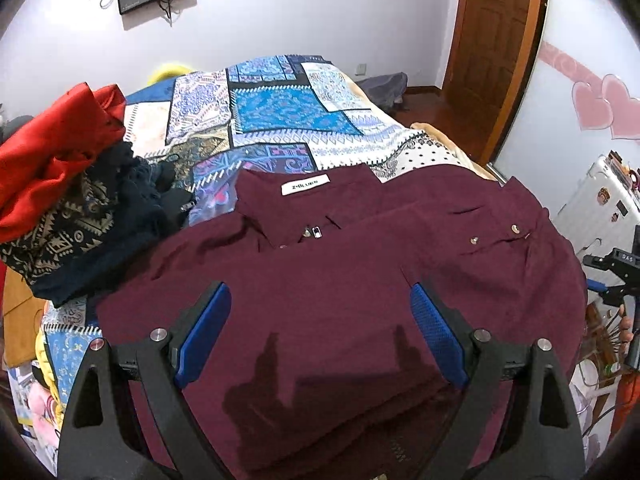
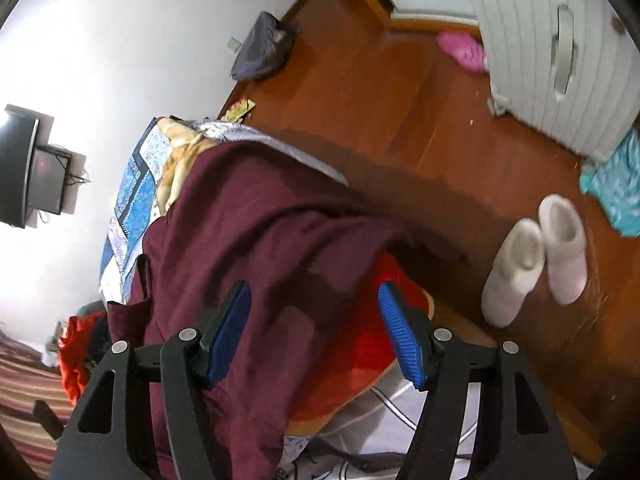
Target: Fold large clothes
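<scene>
Closest to the left wrist camera, the left claw [image 1: 320, 336] hangs wide open above the maroon jacket [image 1: 340, 280], its blue pads [image 1: 204, 332] well apart and gripping nothing; its shadow falls on the cloth below. The right claw [image 2: 316, 332] is likewise spread wide with nothing in it, poised over the jacket's edge [image 2: 256, 240] where the cloth drapes off the side of the bed [image 1: 280, 120] toward the floor [image 2: 400, 120].

The jacket lies face up on the patchwork bedspread, collar and white label [image 1: 305, 184] pointing away, front snaps [image 1: 516, 229] off to the right. By my reading, the garment is spread and the fold is about to start: the hanging side needs pinching near its edge and carrying over toward the middle, with the other claw pinning or lifting the opposite side.

Further left, a heap of other clothes, red cloth [image 1: 52, 156] over a dark patterned piece [image 1: 76, 236], sits just beside the jacket's shoulder and may crowd a fold that way. White boots [image 2: 536, 256] stand on the floor, well clear.
</scene>
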Motion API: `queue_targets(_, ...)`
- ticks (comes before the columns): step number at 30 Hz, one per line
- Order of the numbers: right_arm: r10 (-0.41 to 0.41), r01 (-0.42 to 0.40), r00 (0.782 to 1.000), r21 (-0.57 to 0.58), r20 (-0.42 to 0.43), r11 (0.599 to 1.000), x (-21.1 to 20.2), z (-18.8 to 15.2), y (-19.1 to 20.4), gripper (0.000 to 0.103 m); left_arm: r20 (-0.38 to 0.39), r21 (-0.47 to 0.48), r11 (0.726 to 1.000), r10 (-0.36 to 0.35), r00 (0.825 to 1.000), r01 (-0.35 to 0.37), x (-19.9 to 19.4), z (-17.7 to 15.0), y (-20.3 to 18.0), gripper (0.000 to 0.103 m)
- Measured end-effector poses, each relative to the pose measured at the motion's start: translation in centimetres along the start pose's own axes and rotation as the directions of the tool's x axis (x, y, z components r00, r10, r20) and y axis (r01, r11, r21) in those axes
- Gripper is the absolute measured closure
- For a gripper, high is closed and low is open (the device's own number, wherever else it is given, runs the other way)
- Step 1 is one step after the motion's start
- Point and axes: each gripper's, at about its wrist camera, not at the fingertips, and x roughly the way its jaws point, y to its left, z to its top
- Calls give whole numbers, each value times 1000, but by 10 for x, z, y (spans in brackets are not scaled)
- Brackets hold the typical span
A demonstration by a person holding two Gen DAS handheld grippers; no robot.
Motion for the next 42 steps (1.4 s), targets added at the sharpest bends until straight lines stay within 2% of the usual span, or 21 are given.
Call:
queue_targets(4, -15, 15, 999, -5, 41, 1000, 6, 4, 3, 39, -10, -15, 1000, 7, 1000, -7, 2, -3, 3, 12)
queue_targets(6, -28, 29, 996, -11, 84, 1000, 7, 10, 4, 43, -18, -25, 1000, 8, 1000, -8, 4, -5, 6, 12)
queue_targets(7, -34, 35, 996, -5, 85, 999, 9, 13, 3, 47, -21, -28, 1000, 9, 1000, -10, 5, -6, 7, 12)
queue_targets(8, -49, 48, 995, 8, 82, 999, 15, 18, 0, 57, -24, -32, 999, 13, 1000, -14, 6, -6, 8, 12)
queue_targets(12, -39, 34, 995, 48, 91, 998, 23, 26, 0, 79, -26, -46, 999, 18, 999, -19, 6, -10, 13, 12)
queue_targets(13, -44, 39, 994, 48, 105, 998, 20, 26, 4, 82, -25, -49, 999, 19, 1000, -21, 5, -11, 15, 12)
queue_targets(15, -69, 69, 986, 9, 152, 998, 9, 26, 19, 97, -17, -53, 998, 26, 1000, -27, 2, -13, 19, 12)
queue_targets(18, -3, 15, 976, -53, 218, 998, -15, 24, 48, 98, -3, -52, 998, 41, 999, -41, -4, -15, 24, 12)
queue_targets(21, 87, -31, 955, -196, 282, 980, -47, 18, 100, 99, 11, -54, 997, 46, 999, -46, -9, -16, 29, 12)
queue_targets(23, 169, -65, 939, -328, 299, 943, -67, 8, 143, 99, 21, -59, 997, 43, 999, -42, -13, -16, 32, 12)
queue_targets(25, 268, -120, 925, -464, 268, 878, -79, -10, 187, 100, 34, -63, 997, 41, 999, -38, -17, -17, 34, 12)
queue_targets(27, 351, -168, 914, -596, 204, 785, -85, -37, 232, 100, 46, -67, 997, 33, 998, -30, -22, -18, 36, 12)
queue_targets(30, 362, -178, 925, -710, 116, 681, -73, -75, 275, 100, 62, -64, 998, 29, 998, -25, -27, -21, 38, 12)
queue_targets(32, 321, -169, 945, -739, 68, 652, -52, -97, 288, 100, 67, -63, 998, 34, 997, -29, -30, -23, 39, 12)
queue_targets(35, 248, -132, 968, -736, 50, 664, -25, -112, 284, 100, 74, -62, 998, 34, 997, -30, -36, -27, 42, 12)
queue_targets(38, 157, -51, 983, -685, 93, 727, -16, -101, 260, 99, 79, -63, 997, 38, 996, -33, -40, -30, 47, 12)
queue_targets(40, 118, -33, 988, -628, 95, 777, -21, -87, 241, 94, 77, -69, 997, 40, 996, -35, -40, -31, 51, 12)
queue_targets(41, 103, -18, 989, -595, 109, 803, -25, -79, 230, 86, 75, -73, 997, 41, 996, -36, -40, -31, 52, 12)
queue_targets(42, 88, 4, 987, -565, 136, 825, -32, -72, 219, 73, 72, -78, 996, 42, 996, -37, -38, -31, 53, 12)
